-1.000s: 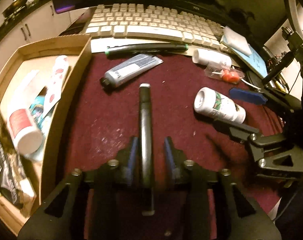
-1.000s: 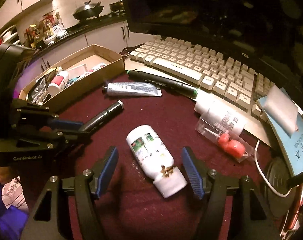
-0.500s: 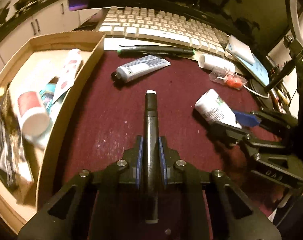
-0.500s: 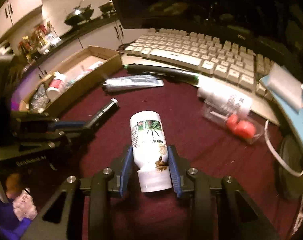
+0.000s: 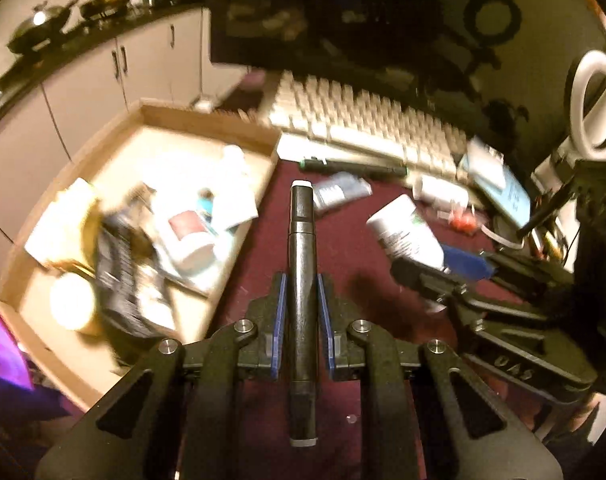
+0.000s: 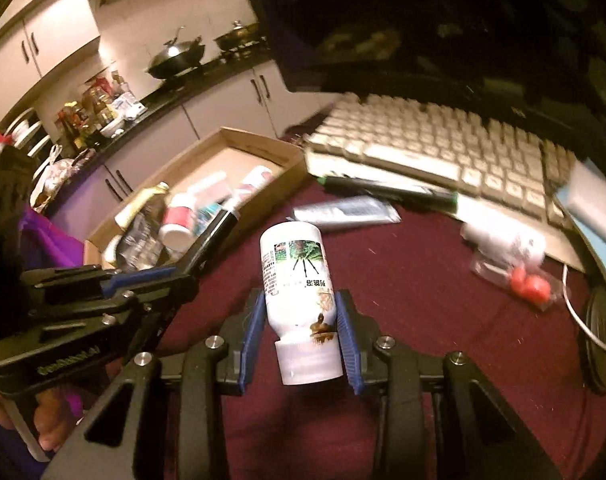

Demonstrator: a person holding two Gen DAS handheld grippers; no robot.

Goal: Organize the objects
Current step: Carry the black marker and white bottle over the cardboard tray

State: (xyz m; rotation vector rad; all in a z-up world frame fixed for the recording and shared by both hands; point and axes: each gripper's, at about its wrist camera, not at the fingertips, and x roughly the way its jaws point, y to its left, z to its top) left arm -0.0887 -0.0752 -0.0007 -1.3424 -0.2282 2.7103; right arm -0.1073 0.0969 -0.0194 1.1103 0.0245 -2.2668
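My left gripper is shut on a black pen-shaped tube with a white tip, held above the dark red mat and pointing toward the cardboard box. My right gripper is shut on a white bottle with a printed label, held cap-end toward me, lifted off the mat. The bottle also shows in the left wrist view at the right. The left gripper with the black tube shows in the right wrist view at the left, near the box.
The box holds several bottles, tubes and packets. On the mat lie a grey tube, a black marker, a white bottle and a clear packet with red pieces. A keyboard and monitor stand behind.
Both grippers closed on their objects and lifted them off the mat. Both have since moved left toward the box.
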